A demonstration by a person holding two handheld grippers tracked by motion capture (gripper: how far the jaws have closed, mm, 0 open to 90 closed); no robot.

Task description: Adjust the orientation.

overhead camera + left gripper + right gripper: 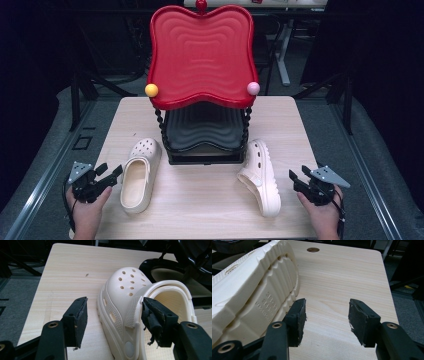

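Both tools stand released: the left tool (111,176) beside the upright clog (140,172), the right tool (298,177) beside the tipped clog (260,175), lower frame. A shallow pinch on soft foam could slip, sliding either across the desk (200,200).

Both hand-held grippers (111,174) (298,177) agape, apart

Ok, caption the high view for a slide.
Open grippers, left and right, flank two cream clogs before a red-topped rack.
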